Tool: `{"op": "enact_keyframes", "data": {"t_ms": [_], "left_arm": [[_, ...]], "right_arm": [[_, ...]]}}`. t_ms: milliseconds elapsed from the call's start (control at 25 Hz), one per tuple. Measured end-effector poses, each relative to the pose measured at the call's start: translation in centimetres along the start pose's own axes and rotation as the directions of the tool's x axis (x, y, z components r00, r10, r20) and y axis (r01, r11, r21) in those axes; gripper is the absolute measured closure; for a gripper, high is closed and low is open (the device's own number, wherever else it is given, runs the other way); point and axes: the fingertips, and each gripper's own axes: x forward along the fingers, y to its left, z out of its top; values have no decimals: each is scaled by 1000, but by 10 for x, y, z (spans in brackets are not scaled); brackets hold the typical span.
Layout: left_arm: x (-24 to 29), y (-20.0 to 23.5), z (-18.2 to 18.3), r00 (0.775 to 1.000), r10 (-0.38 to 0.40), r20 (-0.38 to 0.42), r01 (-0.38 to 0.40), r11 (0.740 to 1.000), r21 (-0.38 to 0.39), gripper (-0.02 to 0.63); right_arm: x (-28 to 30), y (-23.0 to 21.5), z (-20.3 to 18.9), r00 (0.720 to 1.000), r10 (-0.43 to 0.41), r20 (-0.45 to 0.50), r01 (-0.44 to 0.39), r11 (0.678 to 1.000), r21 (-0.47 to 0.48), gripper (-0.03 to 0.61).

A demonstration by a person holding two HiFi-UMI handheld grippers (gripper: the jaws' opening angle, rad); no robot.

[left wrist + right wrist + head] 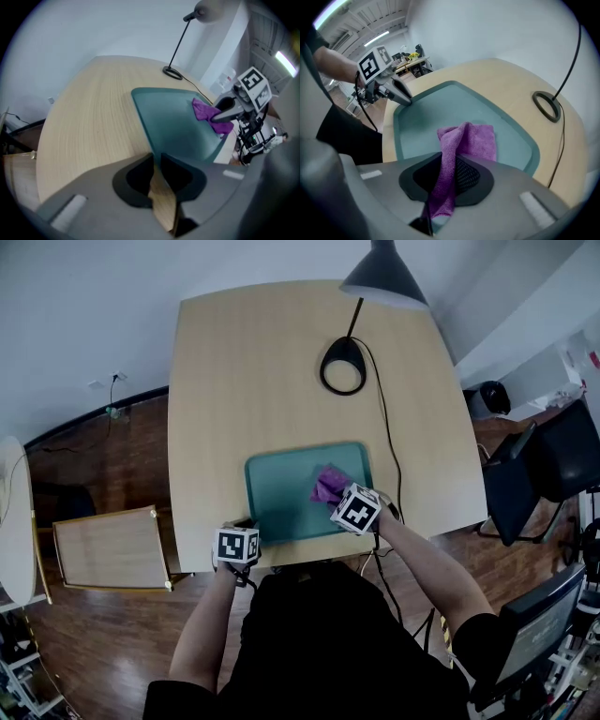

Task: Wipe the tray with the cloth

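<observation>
A tray (277,498) on the table (272,362) holds the cloth (328,486)

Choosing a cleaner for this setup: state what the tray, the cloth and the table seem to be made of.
The tray: likely plastic, teal, smooth matte, moulded rounded rim.
The cloth: probably microfibre, purple, fuzzy pile, limp folds.
The table: pale wood or wood-look laminate, fine straight grain lines.

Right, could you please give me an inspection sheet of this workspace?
Surface: light wooden table.
Job's things: teal tray near the front edge; purple cloth lying on its right part.
Clutter: black desk lamp at the back.
Grippers: left gripper jaws pinch the tray's near left corner; right gripper jaws hold the cloth.
Cables: lamp cable runs down the table's right side.
Surroundings: wooden floor, dark chair to the right.
</observation>
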Motion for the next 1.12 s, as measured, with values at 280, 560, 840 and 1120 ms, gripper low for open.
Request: {"op": "enact_keyframes", "data": {"t_ms": [280,560,840,1120], "left_arm": [[-5,-7,-1,1000,3,-4,-3,1000,-3,540],[-2,0,1,1000,-2,-1,2,1000,-17,541],[-3,0,1,1000,-3,1,3,1000,-20,541],[-2,3,2,1000,-7,2,7,1000,-23,541]], "right_arm": [[3,-63,39,998,-60,-18,60,998,-17,514],[15,-94,58,994,-107,-27,107,994,-18,514],[6,-45,58,998,-63,16,63,998,-18,515],[8,52,29,999,48,-1,-48,989,-140,515]]}}
